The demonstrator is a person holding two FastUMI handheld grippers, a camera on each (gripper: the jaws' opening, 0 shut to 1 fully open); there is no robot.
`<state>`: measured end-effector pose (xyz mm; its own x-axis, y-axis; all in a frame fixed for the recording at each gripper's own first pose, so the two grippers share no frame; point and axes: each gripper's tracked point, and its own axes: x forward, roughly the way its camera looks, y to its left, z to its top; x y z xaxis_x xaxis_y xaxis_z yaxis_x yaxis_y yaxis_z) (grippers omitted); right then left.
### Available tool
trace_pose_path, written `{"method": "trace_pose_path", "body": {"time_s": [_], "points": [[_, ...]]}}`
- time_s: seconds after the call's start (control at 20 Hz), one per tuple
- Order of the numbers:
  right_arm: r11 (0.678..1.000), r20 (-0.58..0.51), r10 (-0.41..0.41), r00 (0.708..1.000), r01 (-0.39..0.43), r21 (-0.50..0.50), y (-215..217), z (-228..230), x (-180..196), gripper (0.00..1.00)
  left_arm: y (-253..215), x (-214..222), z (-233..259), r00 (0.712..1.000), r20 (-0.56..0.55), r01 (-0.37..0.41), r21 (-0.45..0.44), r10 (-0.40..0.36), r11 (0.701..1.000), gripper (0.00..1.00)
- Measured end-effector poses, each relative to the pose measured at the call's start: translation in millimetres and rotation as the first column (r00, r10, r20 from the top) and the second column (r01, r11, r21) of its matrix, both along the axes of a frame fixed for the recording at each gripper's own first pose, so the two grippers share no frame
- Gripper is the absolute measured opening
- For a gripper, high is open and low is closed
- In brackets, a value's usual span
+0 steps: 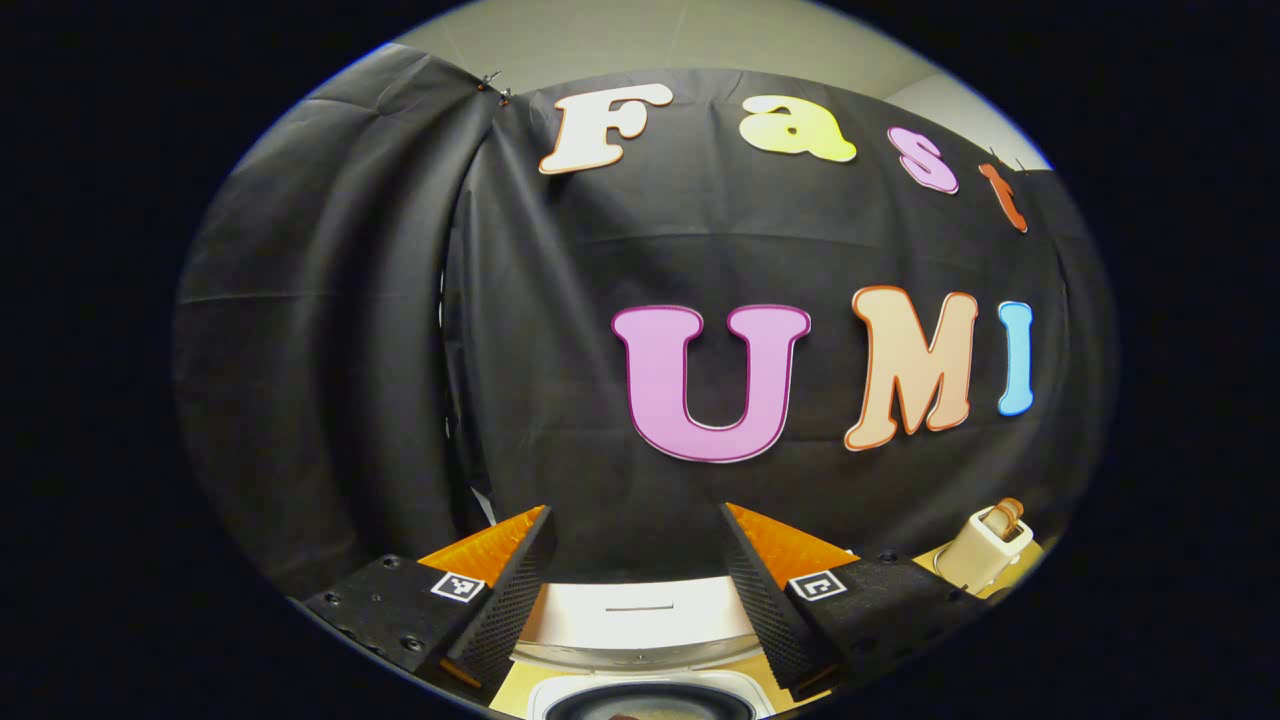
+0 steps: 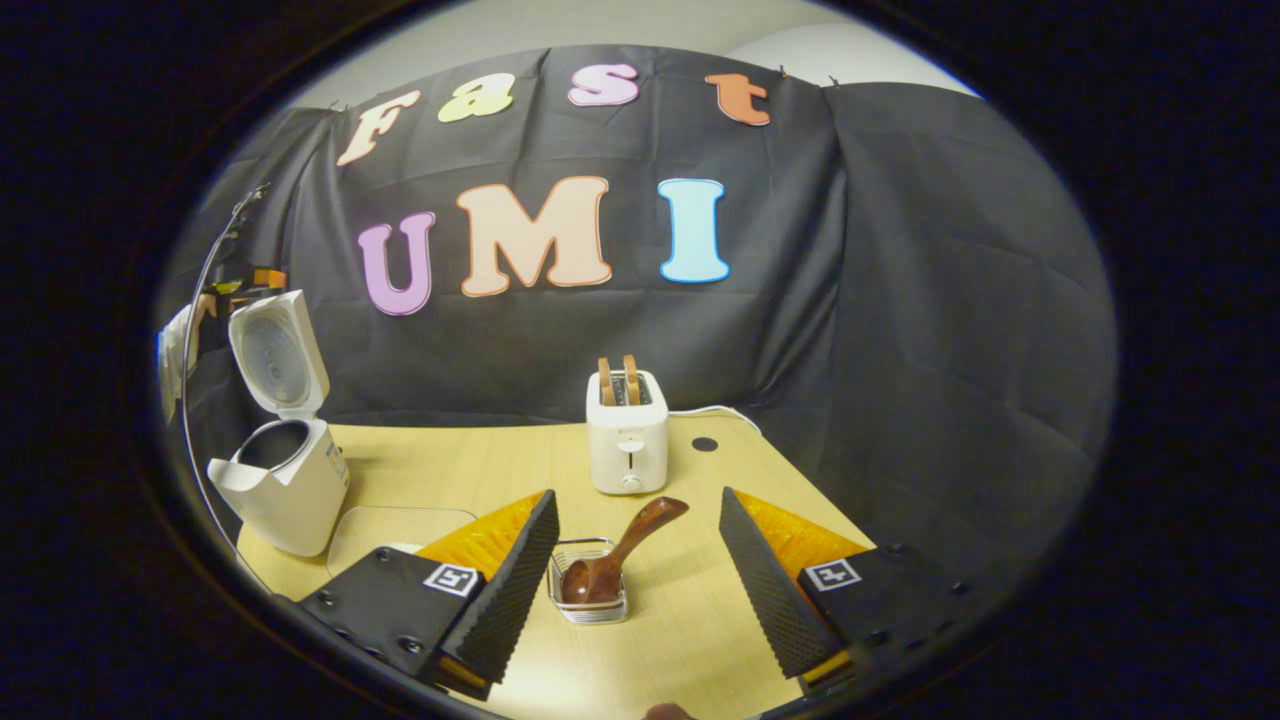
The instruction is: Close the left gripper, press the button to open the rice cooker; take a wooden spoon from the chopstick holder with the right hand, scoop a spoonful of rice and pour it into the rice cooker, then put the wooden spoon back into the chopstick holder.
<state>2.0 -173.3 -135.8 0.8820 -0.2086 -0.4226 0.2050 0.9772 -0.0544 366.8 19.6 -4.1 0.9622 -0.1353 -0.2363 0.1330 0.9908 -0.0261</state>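
The white rice cooker point(image 2: 285, 480) stands at the table's left with its lid point(image 2: 272, 355) swung up and the pot open. In the left gripper view the raised lid point(image 1: 640, 612) and the pot's dark mouth point(image 1: 650, 703) lie just below my left gripper point(image 1: 635, 508), which is open and holds nothing. A brown wooden spoon point(image 2: 622, 552) rests with its bowl in a small clear holder point(image 2: 588, 610), handle leaning up to the right. My right gripper point(image 2: 635, 498) is open, its fingers on either side of the spoon and apart from it.
A white toaster point(image 2: 628, 432) with two bread slices stands behind the holder; it also appears at the right in the left gripper view as the toaster point(image 1: 985, 545). A clear flat tray point(image 2: 395, 525) lies beside the cooker. The table's right edge point(image 2: 800, 490) drops off near the cloth wall.
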Motion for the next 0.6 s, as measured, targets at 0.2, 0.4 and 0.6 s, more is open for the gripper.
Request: {"method": "trace_pose_path", "body": {"time_s": [0.2, 0.4, 0.6], "points": [[1.0, 0.023, 0.02, 1.0, -0.02, 0.006, 7.2, 8.7, 6.1, 1.0, -0.7, -12.7, -4.9, 1.0, -0.025, -0.01, -0.02, 0.009, 1.0, 0.94], [0.998, 0.04, 0.059, 0.997, -0.06, 0.026, 21.1, 11.8, 14.1, 1.0, -0.8, -36.3, -6.6, 1.0, -0.029, -0.005, -0.007, 0.005, 1.0, 0.93], [0.994, 0.052, 0.099, 0.994, -0.101, 0.036, 33.3, 12.7, 19.5, 1.0, -0.5, -66.7, -10.0, 1.0, -0.03, -0.01, -0.021, 0.01, 1.0, 0.93]]}}
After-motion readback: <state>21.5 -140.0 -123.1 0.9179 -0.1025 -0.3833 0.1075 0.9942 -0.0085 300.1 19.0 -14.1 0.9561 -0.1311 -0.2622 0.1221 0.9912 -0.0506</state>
